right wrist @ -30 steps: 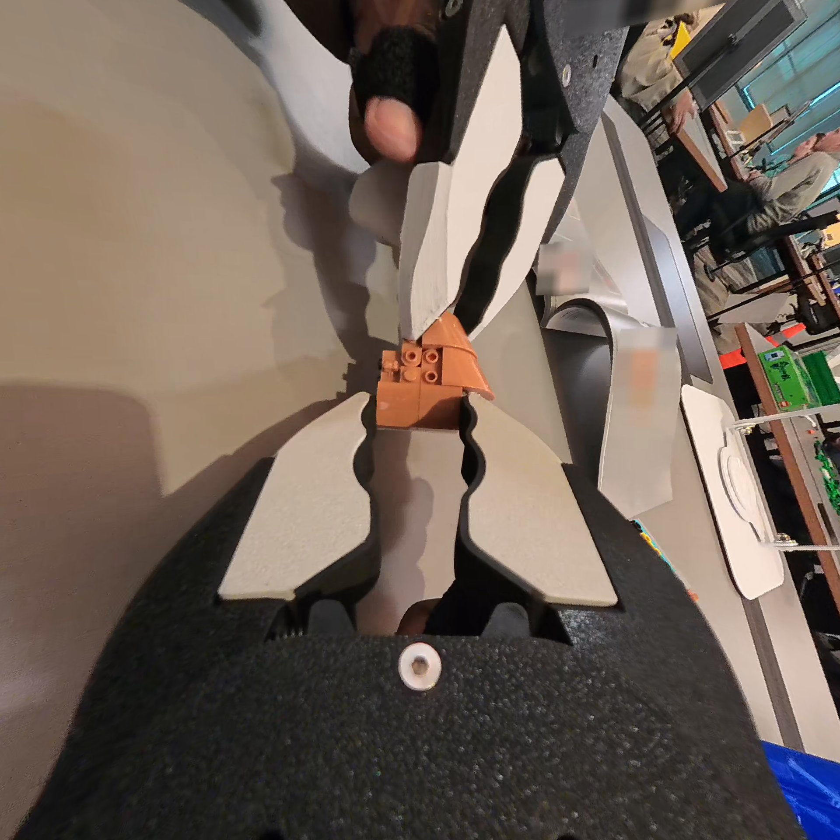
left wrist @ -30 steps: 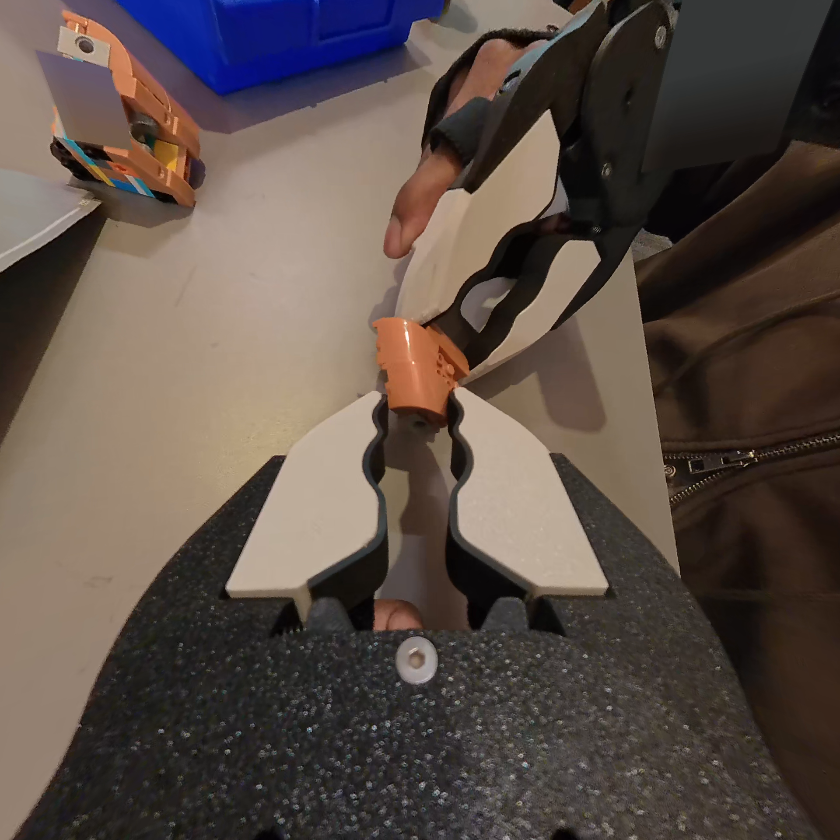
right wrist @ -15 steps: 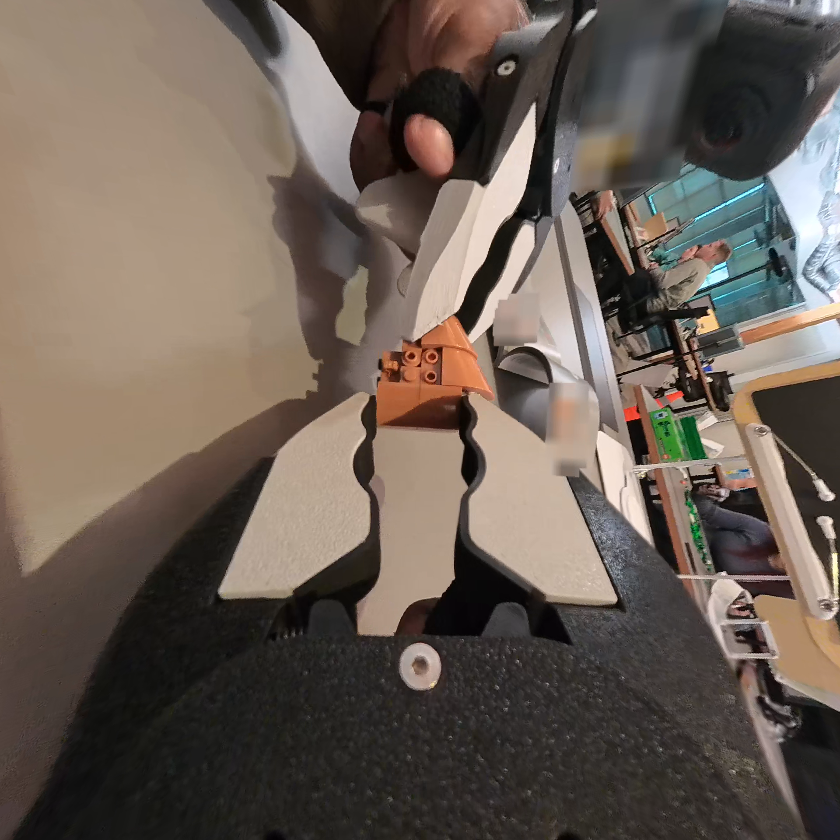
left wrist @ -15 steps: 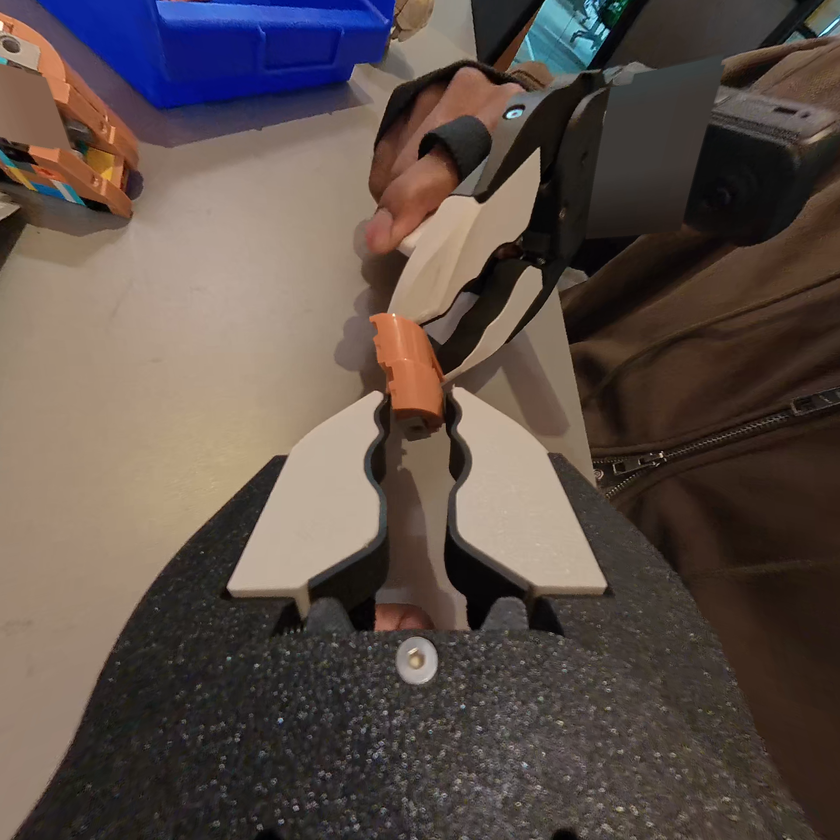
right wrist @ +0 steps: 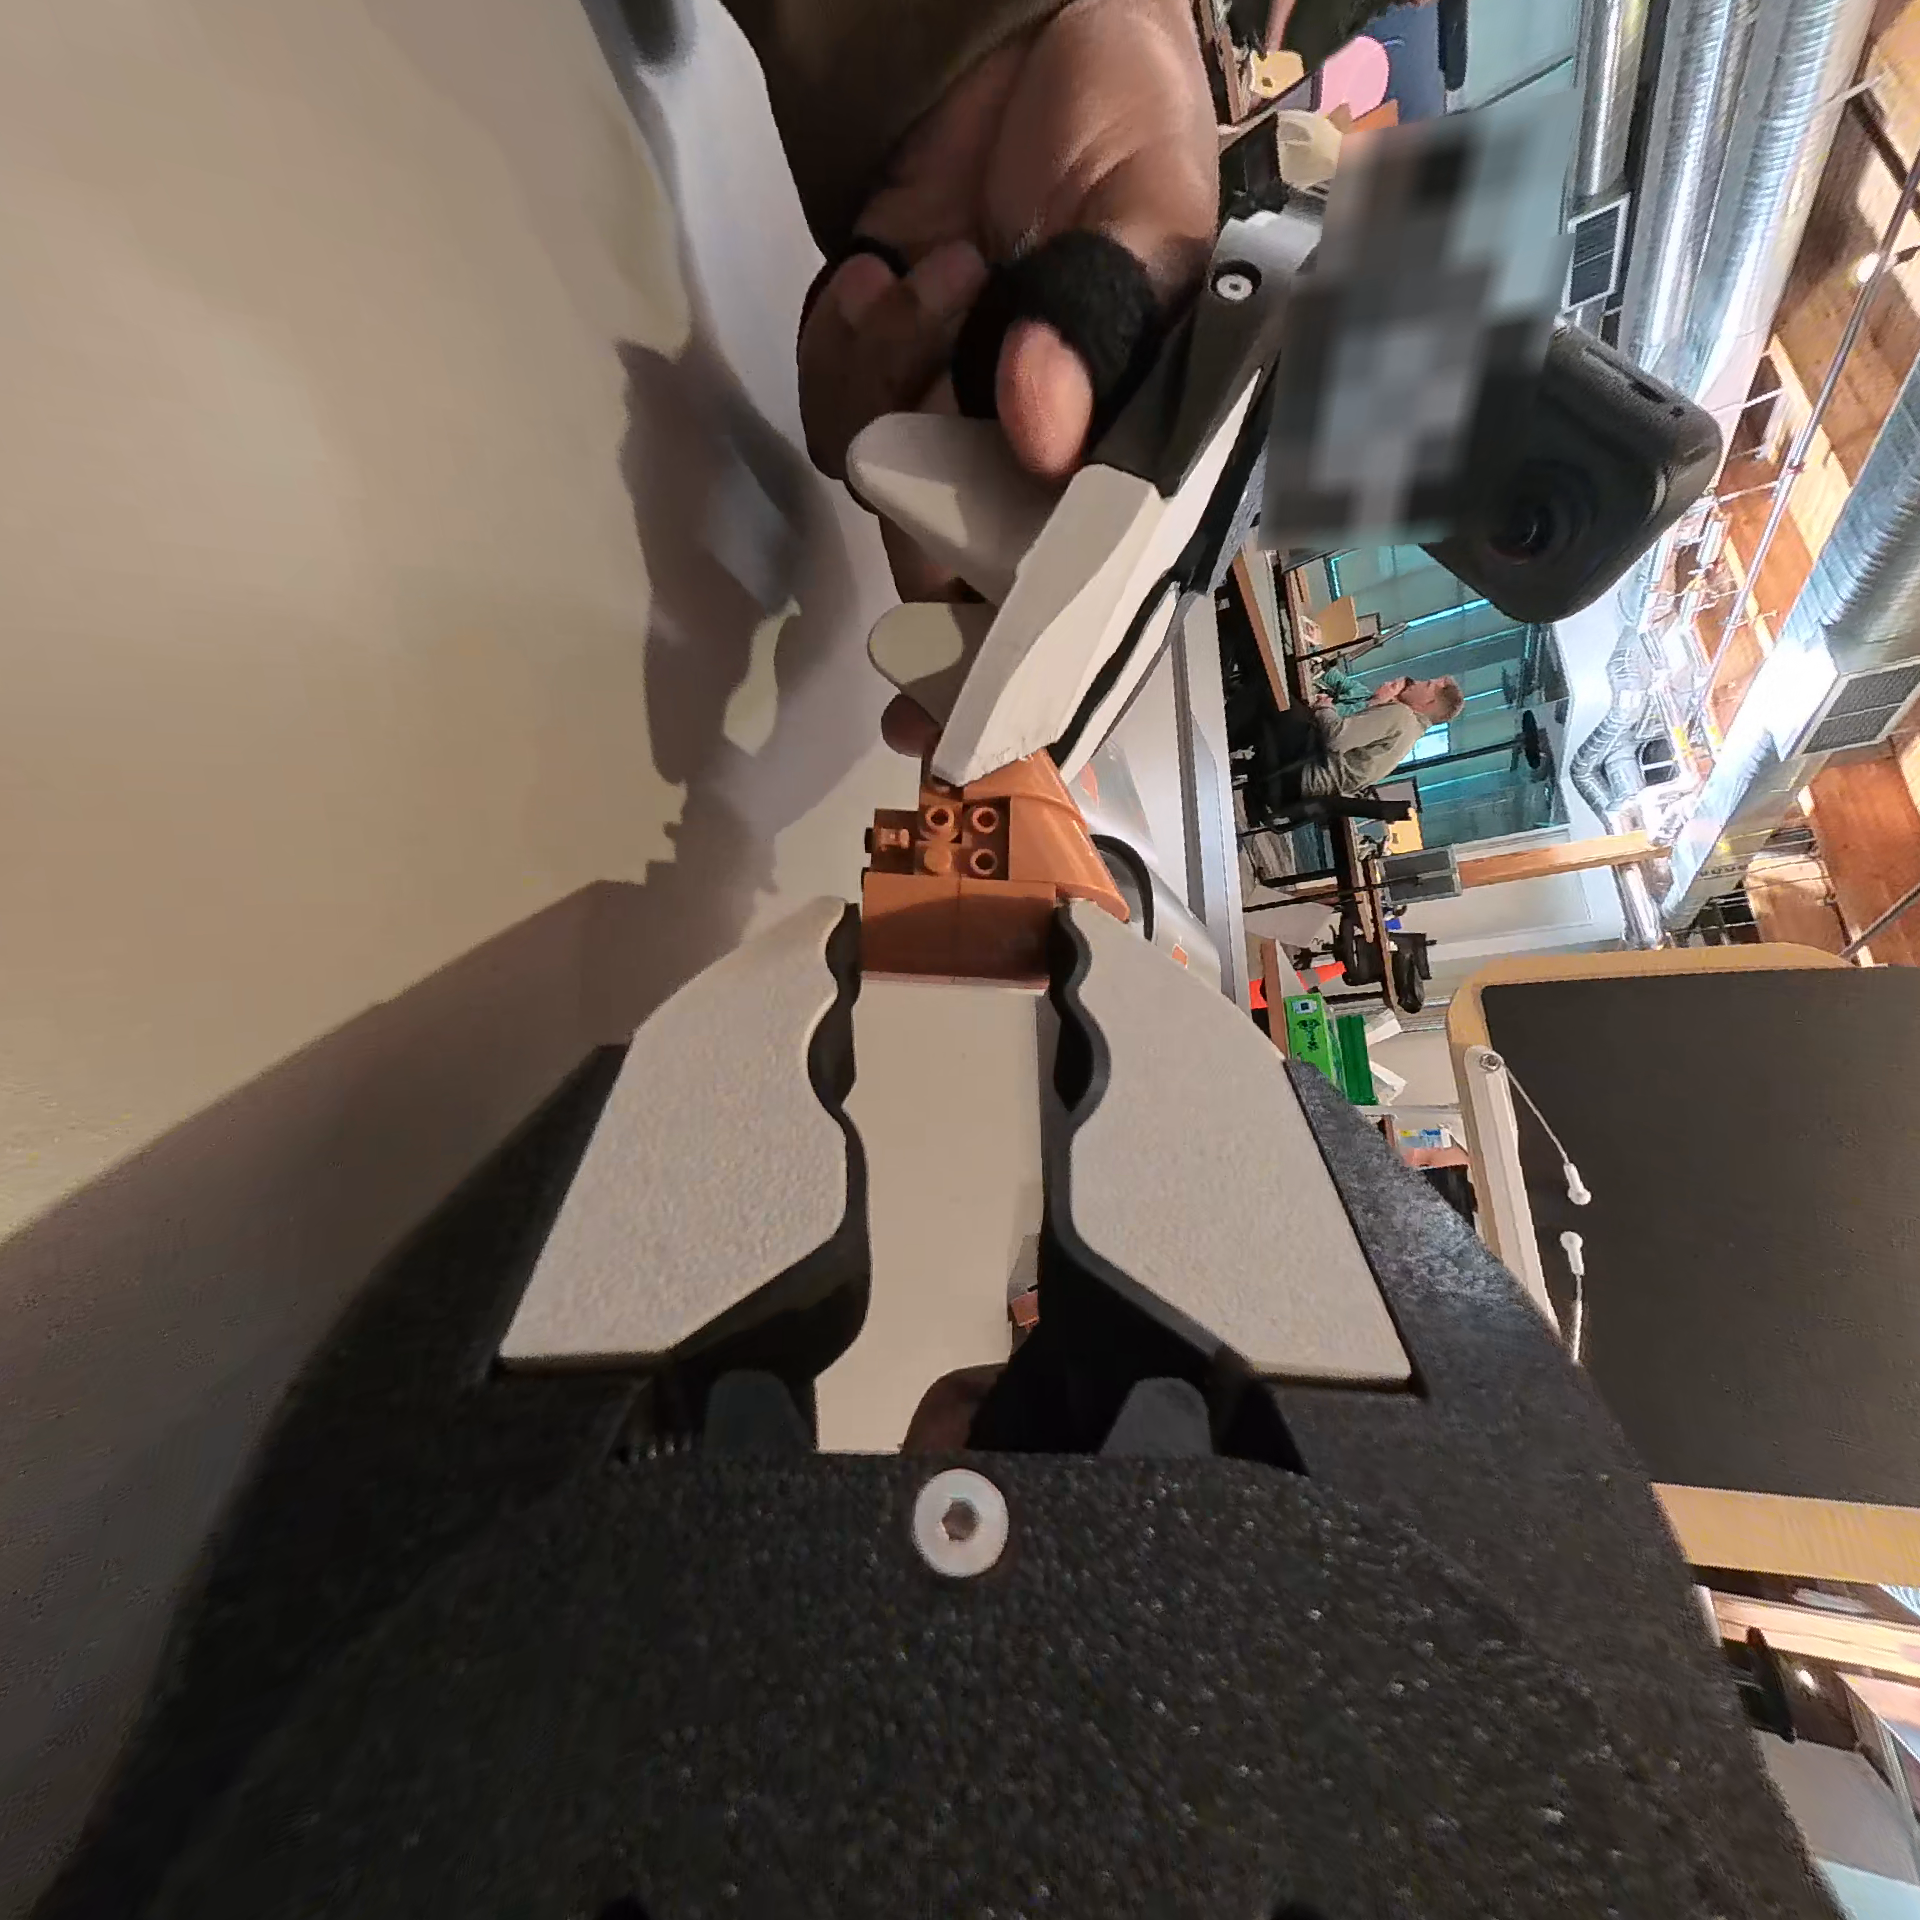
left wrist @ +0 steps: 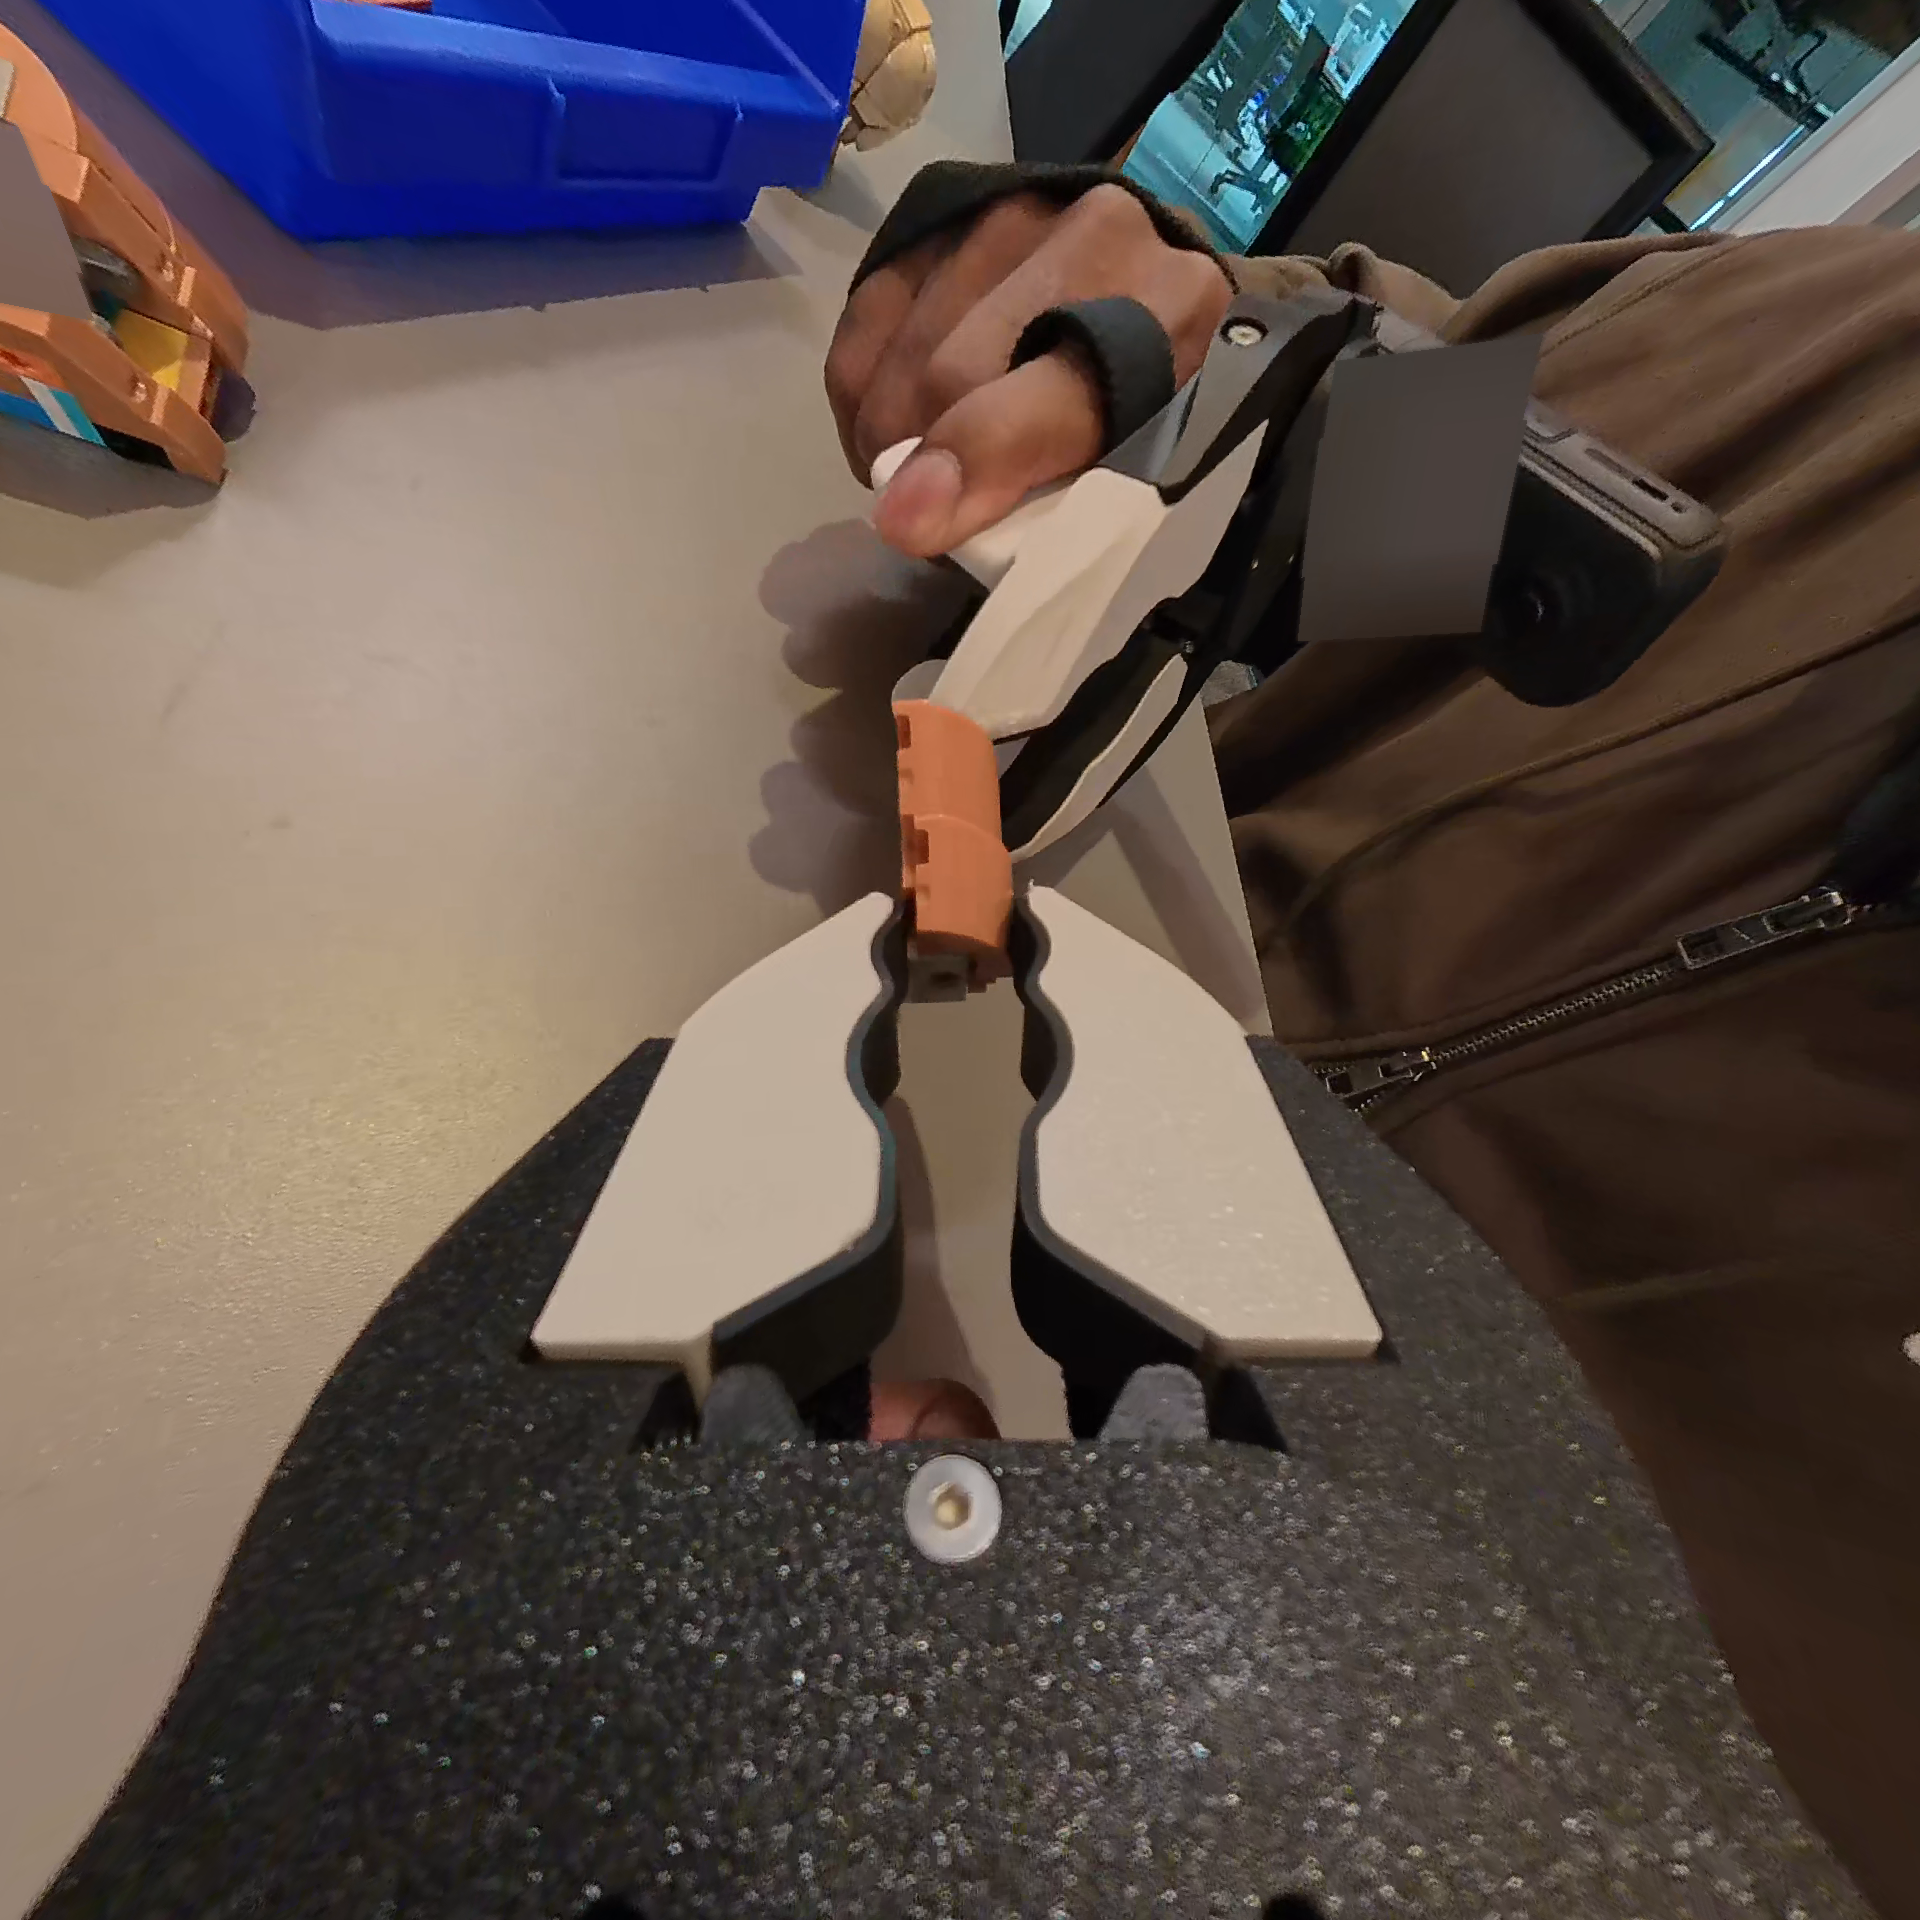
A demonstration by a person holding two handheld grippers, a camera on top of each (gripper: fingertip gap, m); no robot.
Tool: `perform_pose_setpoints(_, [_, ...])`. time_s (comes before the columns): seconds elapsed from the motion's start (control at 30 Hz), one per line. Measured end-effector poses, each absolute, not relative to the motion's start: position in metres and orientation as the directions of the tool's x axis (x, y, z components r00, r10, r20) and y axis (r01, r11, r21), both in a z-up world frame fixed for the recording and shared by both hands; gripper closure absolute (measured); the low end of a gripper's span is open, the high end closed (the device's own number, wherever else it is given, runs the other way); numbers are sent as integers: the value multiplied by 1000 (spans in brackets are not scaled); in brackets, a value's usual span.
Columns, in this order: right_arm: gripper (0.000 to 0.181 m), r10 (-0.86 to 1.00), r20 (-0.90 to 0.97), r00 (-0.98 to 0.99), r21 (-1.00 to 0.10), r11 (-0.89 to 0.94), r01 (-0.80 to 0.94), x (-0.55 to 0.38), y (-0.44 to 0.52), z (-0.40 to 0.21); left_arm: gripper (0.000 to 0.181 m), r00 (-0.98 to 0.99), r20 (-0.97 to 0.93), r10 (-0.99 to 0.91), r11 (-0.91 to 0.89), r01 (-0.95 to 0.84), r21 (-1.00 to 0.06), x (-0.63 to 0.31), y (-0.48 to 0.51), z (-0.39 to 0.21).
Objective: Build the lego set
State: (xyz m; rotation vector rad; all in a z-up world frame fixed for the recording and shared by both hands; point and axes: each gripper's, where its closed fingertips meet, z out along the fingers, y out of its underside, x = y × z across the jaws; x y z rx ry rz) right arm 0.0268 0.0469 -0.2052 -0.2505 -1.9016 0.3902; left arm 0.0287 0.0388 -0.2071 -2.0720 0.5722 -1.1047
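While both views look along pale grey fingers set in a speckled black body, each shows the same small orange-brown lego assembly [left wrist: 951,831] gripped from two sides above a plain beige bench [left wrist: 364,779]. From the left wrist view, the left gripper [left wrist: 954,940] is narrowed onto the near end of the assembly, its fingertips pressing either side of a small grey brick at the base. Opposite it, the right gripper [left wrist: 1023,774] comes in from the upper right, held by a hand [left wrist: 997,374] with a black strap over one finger, and its tips close on the far end of the assembly. From the right wrist view, the right gripper [right wrist: 956,930] clamps the smooth flat side of the lego assembly [right wrist: 961,883], whose studded face points away from the camera, while the left gripper [right wrist: 977,769] meets it from above, held by the other hand [right wrist: 1039,208]. At the far left of the bench sits a partly built orange-brown lego model [left wrist: 104,343] with blue and yellow parts, and behind it a bright blue plastic bin [left wrist: 468,114]. A brown zipped jacket [left wrist: 1610,935] fills the right side.
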Motion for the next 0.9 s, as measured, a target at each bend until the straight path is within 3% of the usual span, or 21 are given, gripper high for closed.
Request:
perform_pose_setpoints(0.7, [146, 272, 904, -330, -285, 959, 9, 26, 51, -208, 164, 590, 524, -614, -665, -30, -746, 28, 43, -211])
perform_pose_setpoints(0.9, [146, 288, 901, -324, -302, 953, 9, 25, 52, -205, 164, 585, 505, -634, -638, -28, -769, 27, 45, -209])
